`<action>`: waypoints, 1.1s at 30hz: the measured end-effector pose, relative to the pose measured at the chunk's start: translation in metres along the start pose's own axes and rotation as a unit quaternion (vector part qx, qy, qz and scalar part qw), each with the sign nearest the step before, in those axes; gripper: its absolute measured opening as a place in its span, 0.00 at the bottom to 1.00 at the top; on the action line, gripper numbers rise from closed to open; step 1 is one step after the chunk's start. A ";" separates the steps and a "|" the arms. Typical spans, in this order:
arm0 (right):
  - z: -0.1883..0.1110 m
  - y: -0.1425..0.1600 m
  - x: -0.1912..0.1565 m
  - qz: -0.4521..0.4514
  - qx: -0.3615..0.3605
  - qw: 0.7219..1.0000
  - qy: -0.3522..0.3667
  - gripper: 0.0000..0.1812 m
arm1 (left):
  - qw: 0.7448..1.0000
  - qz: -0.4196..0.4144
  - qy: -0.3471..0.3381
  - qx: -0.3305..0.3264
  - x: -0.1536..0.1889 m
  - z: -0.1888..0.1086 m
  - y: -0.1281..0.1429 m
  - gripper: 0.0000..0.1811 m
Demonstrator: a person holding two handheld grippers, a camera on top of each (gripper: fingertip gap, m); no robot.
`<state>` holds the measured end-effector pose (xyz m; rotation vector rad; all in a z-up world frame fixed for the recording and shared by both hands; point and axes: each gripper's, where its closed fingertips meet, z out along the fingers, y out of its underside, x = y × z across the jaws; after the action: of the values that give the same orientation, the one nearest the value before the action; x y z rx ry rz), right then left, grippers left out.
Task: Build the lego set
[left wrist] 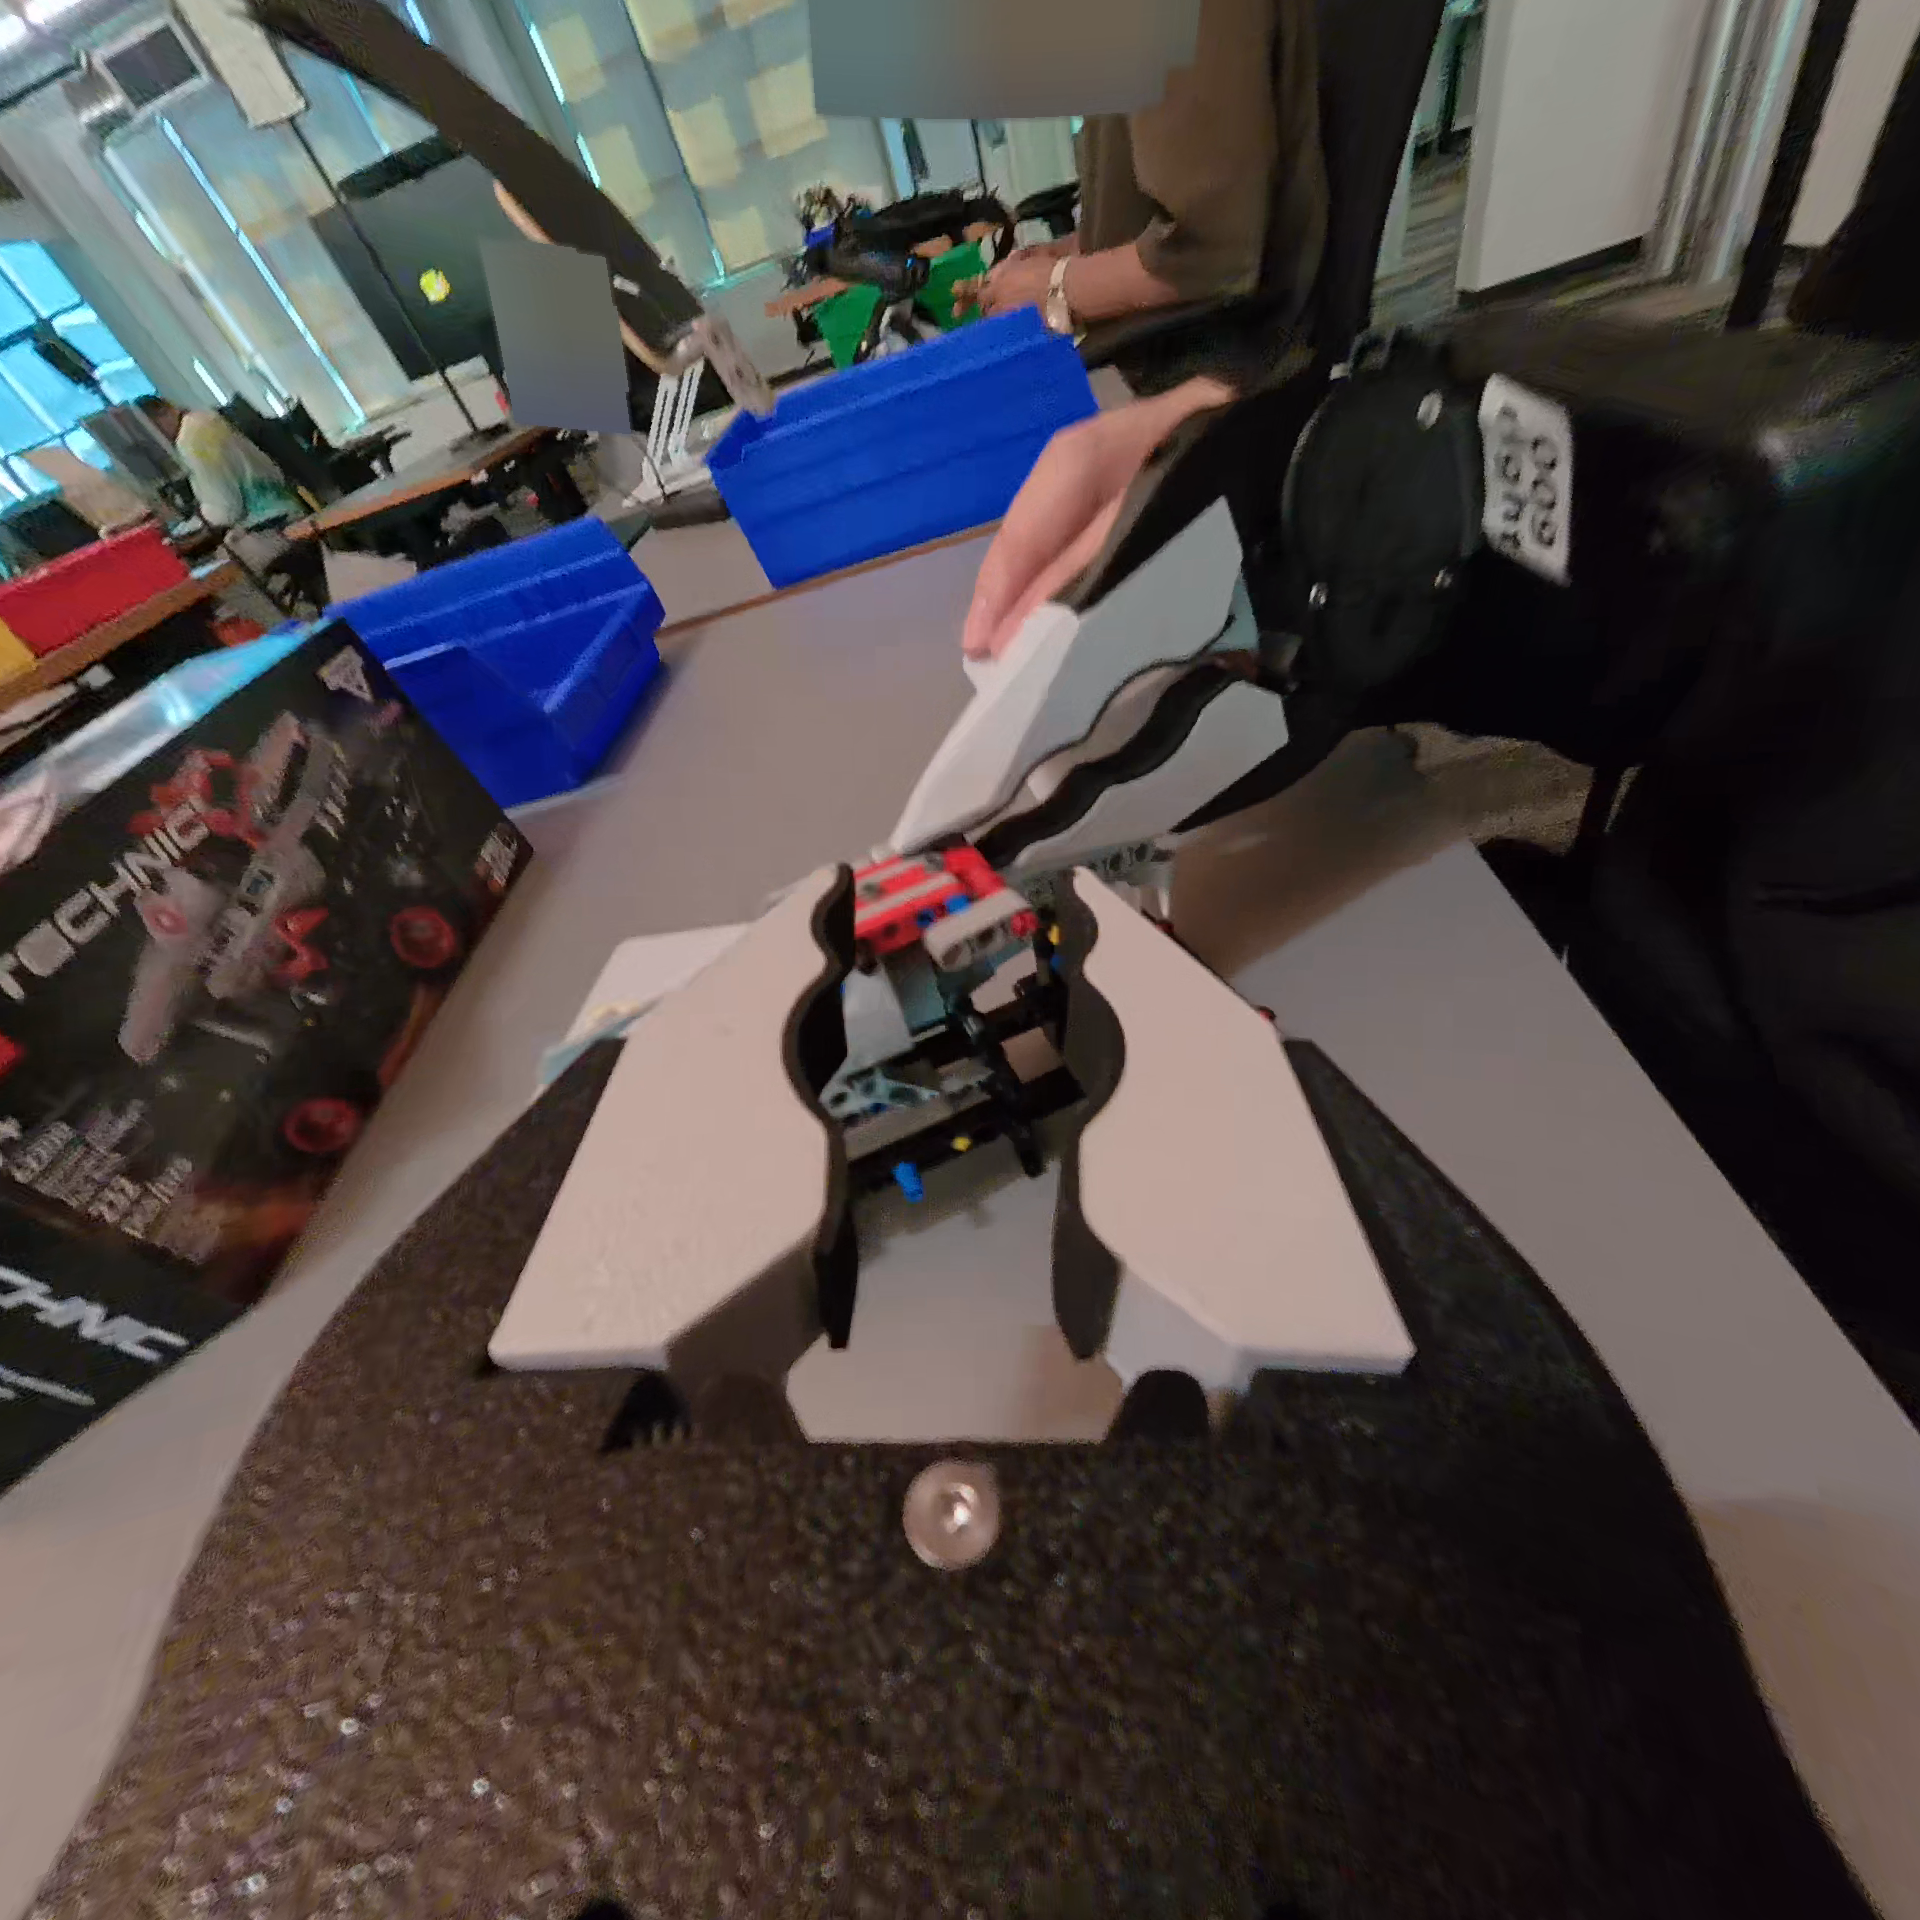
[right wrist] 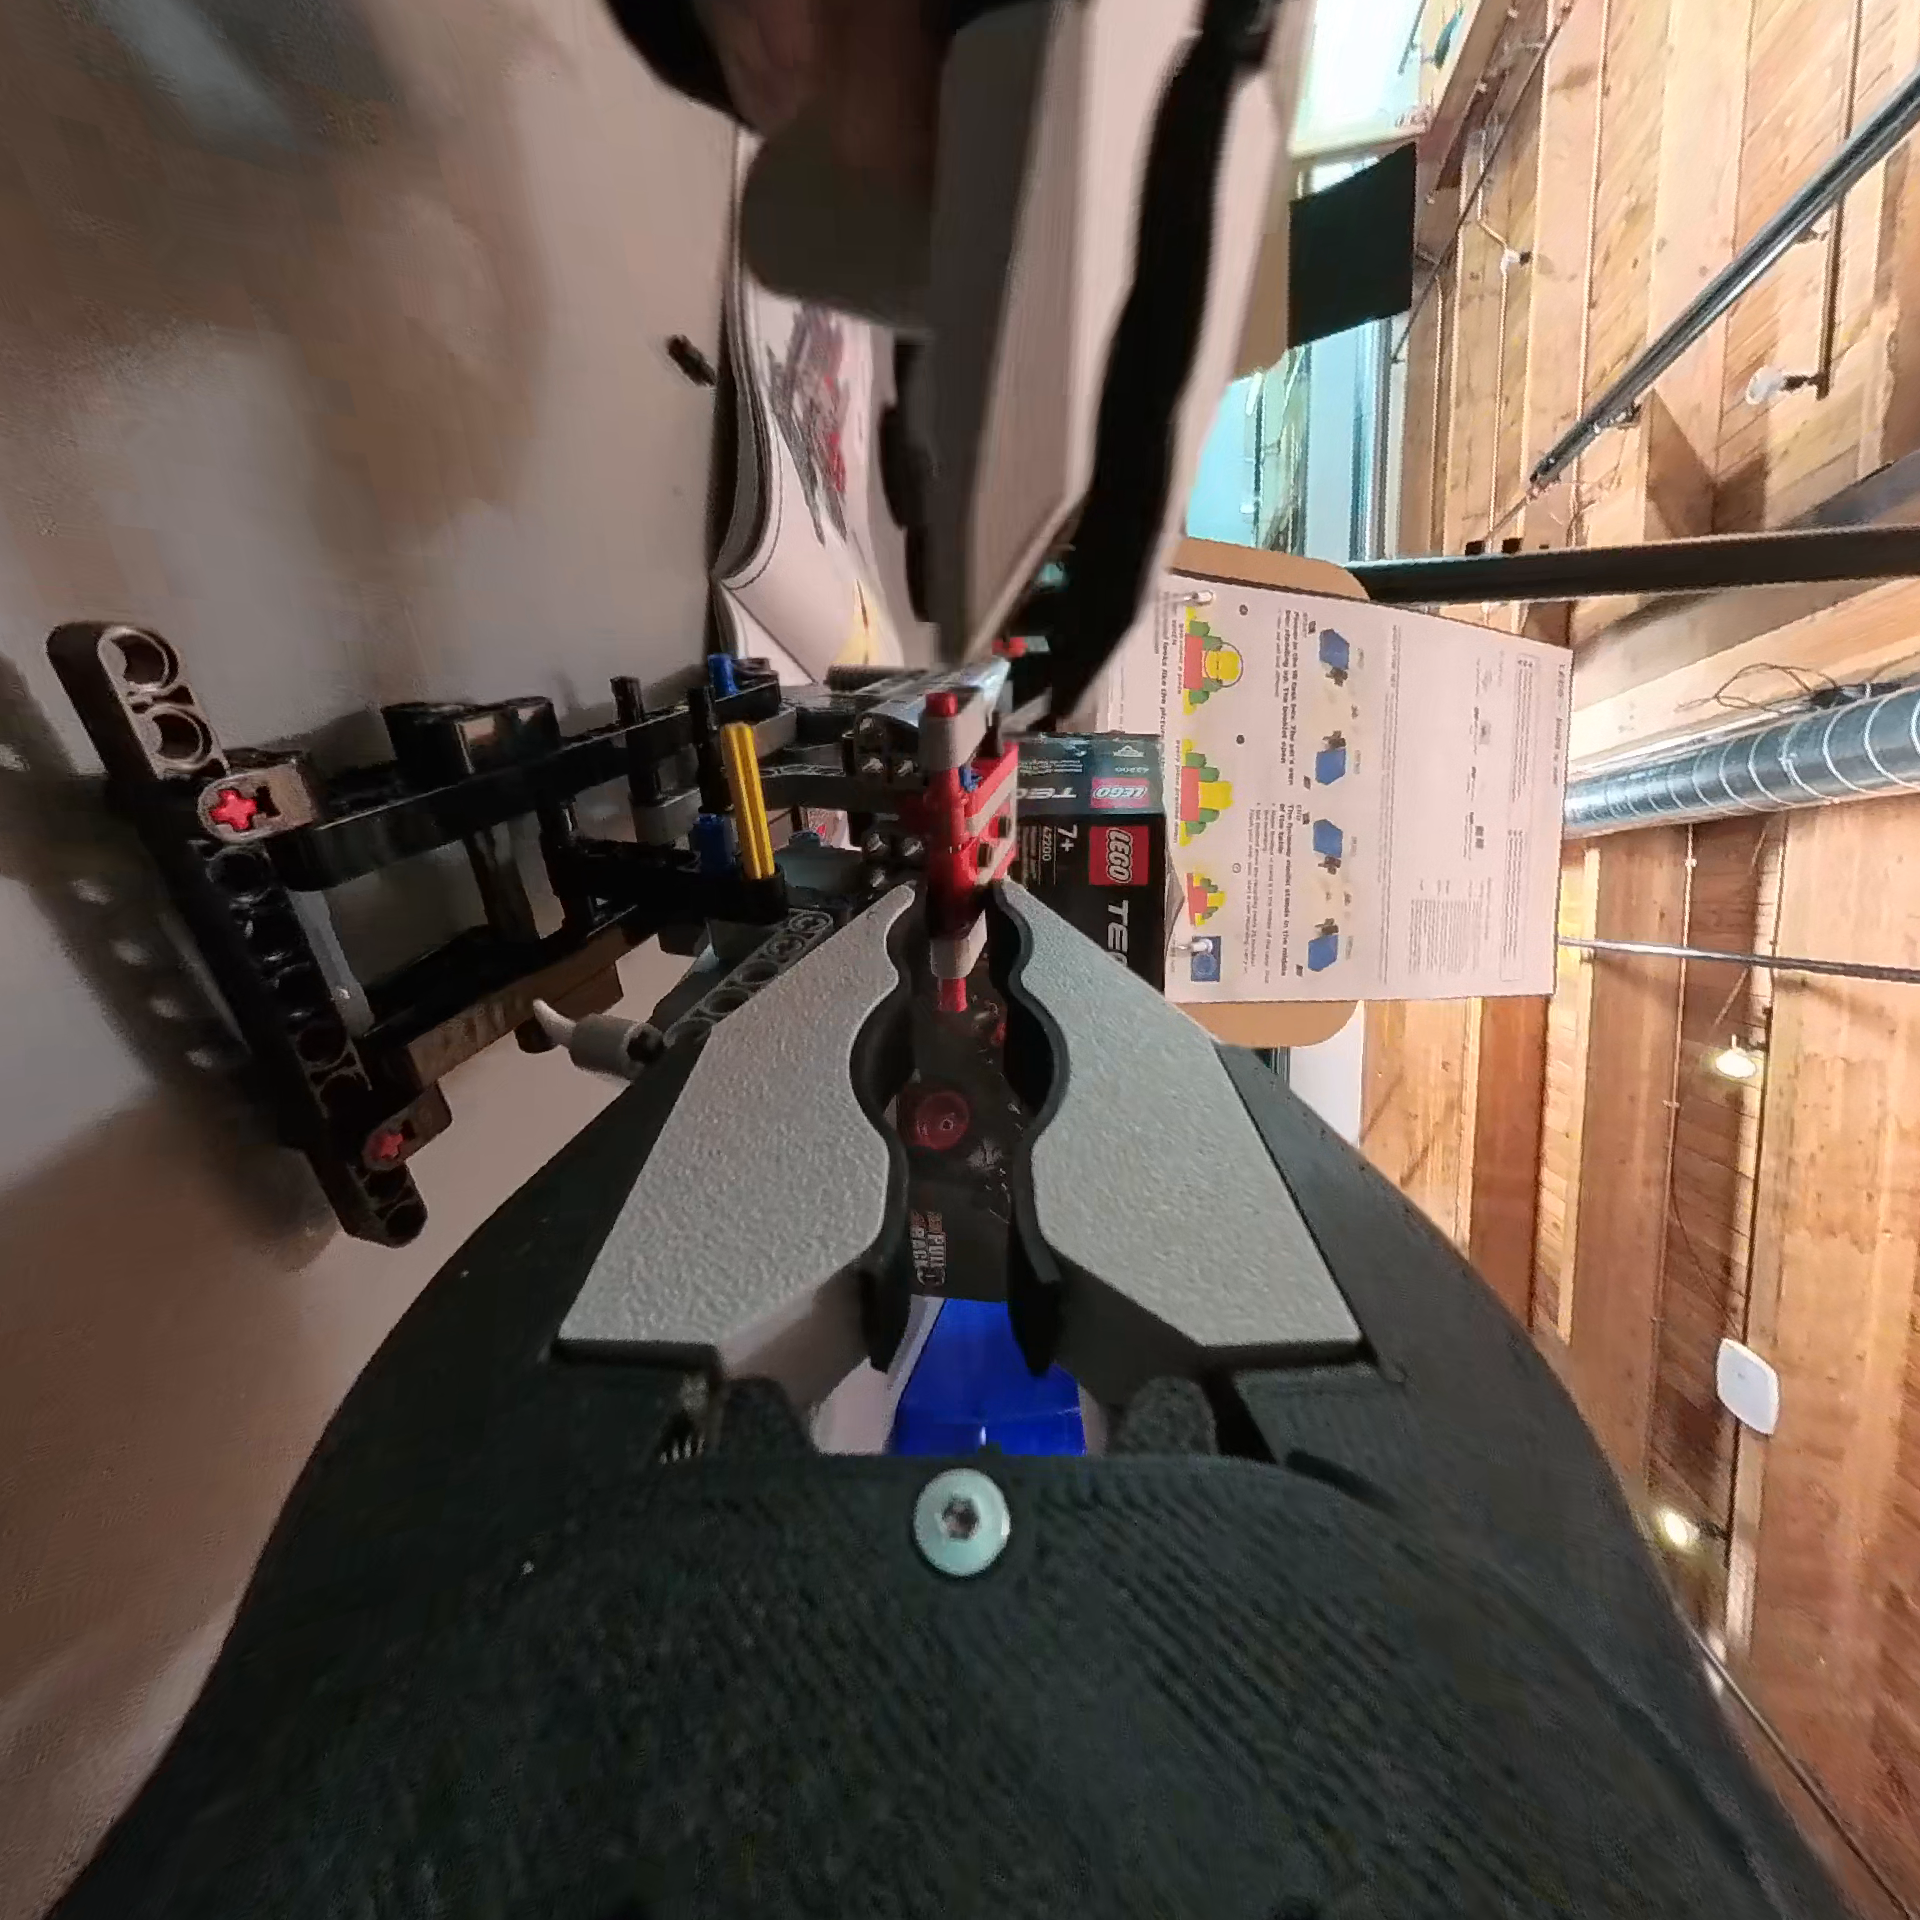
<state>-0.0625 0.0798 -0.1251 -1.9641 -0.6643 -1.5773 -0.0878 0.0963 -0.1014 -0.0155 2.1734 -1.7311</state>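
A partly built lego model (left wrist: 956,1081), a black beam frame with grey and yellow parts, rests on the grey table (left wrist: 1455,1039). It also shows in the right wrist view (right wrist: 468,831). My left gripper (left wrist: 951,935) straddles the frame, jaws closed against its sides. A red piece (left wrist: 914,894) sits on top at the model's far end. My right gripper (left wrist: 935,842) comes down from the upper right and pinches it. In the right wrist view, turned sideways, my right gripper (right wrist: 958,904) is shut on the red piece (right wrist: 971,821), and the left gripper (right wrist: 977,655) reaches in from above.
The dark lego box (left wrist: 208,935) stands at the left, with two blue bins (left wrist: 520,665) (left wrist: 904,436) behind it. An open instruction booklet (left wrist: 665,966) lies beside the model. A printed sheet on a board (right wrist: 1351,800) stands behind the box. A hand (left wrist: 1060,520) holds the right gripper. The grippers' ends are close to 4 centimeters from one another.
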 end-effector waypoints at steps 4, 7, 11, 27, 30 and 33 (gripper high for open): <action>-0.003 0.000 -0.001 -0.008 0.016 1.000 -0.006 0.05 | 0.998 0.021 0.032 -0.046 -0.024 -0.008 -0.009 0.27; -0.005 -0.003 -0.002 -0.021 0.028 0.999 -0.016 0.05 | 0.988 0.030 0.104 -0.112 -0.032 -0.004 0.000 0.37; -0.006 -0.009 -0.004 -0.040 0.038 0.998 -0.026 0.05 | 0.958 0.039 0.219 -0.178 -0.021 0.006 0.013 0.39; -0.020 -0.014 -0.003 0.028 0.086 0.993 -0.070 0.13 | 0.943 0.098 0.155 -0.277 0.001 0.010 0.055 0.28; -0.030 -0.009 -0.006 0.133 0.097 0.975 -0.147 0.16 | 0.951 0.081 0.111 -0.277 0.005 0.007 0.054 0.29; -0.049 -0.009 -0.005 0.274 0.118 0.928 -0.224 0.38 | 0.956 0.068 0.072 -0.274 0.010 0.005 0.053 0.29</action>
<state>-0.1043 0.0536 -0.1201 -2.0936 -0.3907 -0.6888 -0.0848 0.1026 -0.1549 0.1193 2.6241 -1.0385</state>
